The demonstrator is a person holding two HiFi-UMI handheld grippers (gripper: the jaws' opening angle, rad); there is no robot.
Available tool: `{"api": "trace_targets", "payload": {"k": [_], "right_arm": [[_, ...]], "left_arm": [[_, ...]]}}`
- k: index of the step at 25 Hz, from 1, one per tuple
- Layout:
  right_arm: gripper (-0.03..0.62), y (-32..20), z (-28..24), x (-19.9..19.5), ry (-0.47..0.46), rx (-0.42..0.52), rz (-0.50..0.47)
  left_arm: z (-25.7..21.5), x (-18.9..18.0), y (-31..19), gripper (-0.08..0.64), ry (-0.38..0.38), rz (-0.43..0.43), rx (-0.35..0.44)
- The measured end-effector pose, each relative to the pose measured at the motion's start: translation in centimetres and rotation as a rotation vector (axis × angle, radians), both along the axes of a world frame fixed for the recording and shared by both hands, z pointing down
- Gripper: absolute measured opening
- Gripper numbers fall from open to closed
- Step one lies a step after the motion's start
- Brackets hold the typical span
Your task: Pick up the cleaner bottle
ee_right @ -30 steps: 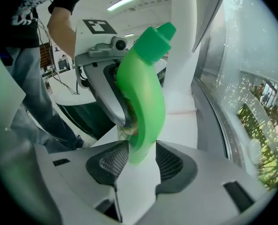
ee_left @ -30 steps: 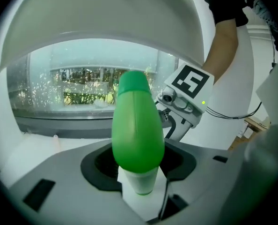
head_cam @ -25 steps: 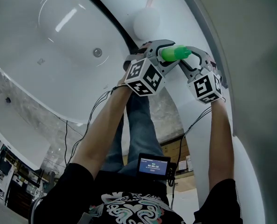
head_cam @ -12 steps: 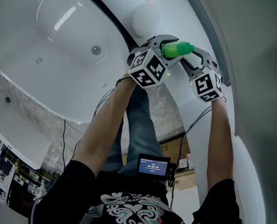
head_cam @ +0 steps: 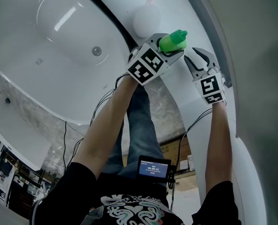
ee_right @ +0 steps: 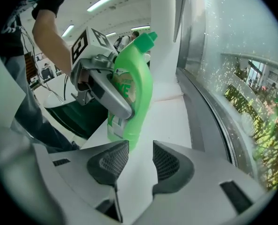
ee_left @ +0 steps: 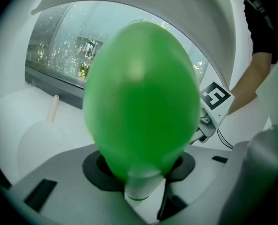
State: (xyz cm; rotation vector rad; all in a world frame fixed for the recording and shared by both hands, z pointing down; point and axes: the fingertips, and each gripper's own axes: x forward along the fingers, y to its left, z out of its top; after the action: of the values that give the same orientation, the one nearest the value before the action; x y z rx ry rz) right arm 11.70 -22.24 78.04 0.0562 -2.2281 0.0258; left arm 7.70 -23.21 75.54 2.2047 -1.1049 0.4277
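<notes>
The green cleaner bottle with a green cap sits between the jaws of my left gripper, which are closing on its body. Its round green belly fills the left gripper view. In the right gripper view the bottle stands tilted, cap up, with its base just over the white ledge and a grey jaw across its label. My right gripper is a little to the right of the bottle, with its pads apart and nothing between them. It also shows in the head view.
A white bathtub with a round drain lies to the left. A white ball-shaped thing rests on the ledge beyond the grippers. A window runs along the right. A small screen hangs at the person's waist.
The left gripper has rolled, turning the bottle from lying across to cap pointing up. The right gripper, close to the bottle's neck before, now stands apart from it.
</notes>
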Motion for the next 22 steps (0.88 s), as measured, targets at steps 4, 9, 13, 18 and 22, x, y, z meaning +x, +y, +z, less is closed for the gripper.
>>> {"api": "trace_targets", "payload": {"k": [4,9,13,18,22], "right_arm": [[0.176,-0.7,-0.3,0.3,-0.03,-0.002,0.061],[0.12,-1.7,-1.2,0.4,-0.062,0.045,0.12],[0.032,-2.7,-1.9,0.5,-0.098,0.064,0.256],[0.028,-2.6,-2.3,-0.1,-0.123,0.092,0.334],[0.028,-2.2,-3.0,-0.9,-0.159,0.074,0.395]], "left_arm": [[0.1,-0.2,0.1,0.201,0.035,-0.028,-0.028],[-0.3,-0.8,0.2,0.201,0.072,-0.084,-0.045],[-1.0,-1.1,0.5,0.201,0.116,-0.136,-0.051],[-1.9,-1.4,1.4,0.201,0.154,-0.172,-0.049],[-3.2,-2.5,1.8,0.199,0.201,-0.213,-0.046]]}}
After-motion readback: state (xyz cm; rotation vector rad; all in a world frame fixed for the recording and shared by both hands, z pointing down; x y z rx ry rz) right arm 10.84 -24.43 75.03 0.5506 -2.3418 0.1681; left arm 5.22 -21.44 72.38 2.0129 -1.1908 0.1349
